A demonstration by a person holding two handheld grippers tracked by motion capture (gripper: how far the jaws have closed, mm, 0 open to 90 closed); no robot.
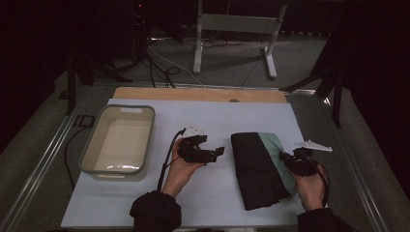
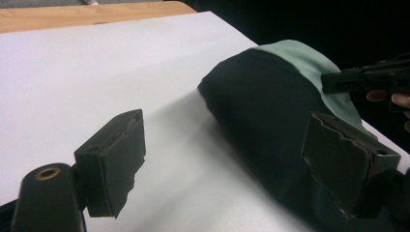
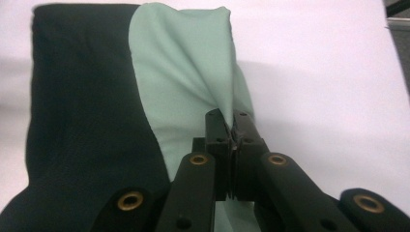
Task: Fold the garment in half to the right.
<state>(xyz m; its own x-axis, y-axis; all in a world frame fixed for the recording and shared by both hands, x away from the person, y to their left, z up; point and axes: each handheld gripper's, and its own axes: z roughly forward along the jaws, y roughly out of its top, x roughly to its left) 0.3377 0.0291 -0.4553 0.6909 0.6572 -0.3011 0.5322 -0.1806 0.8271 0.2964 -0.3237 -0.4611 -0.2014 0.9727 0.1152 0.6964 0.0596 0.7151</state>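
A folded black cloth lies on the white table cover, right of centre, with a pale green cloth along its right side. My right gripper is shut on a raised fold of the green cloth, pinching it between its jaws at the gripper tip. My left gripper is held just left of the black cloth, jaws wide open with nothing between them; its midpoint hovers over the table beside the cloth's edge. The right gripper's tip appears at the far right.
A pale rectangular plastic tub stands on the left part of the table. A wooden strip runs along the far table edge. Beyond it are a white stand's legs and cables on the floor.
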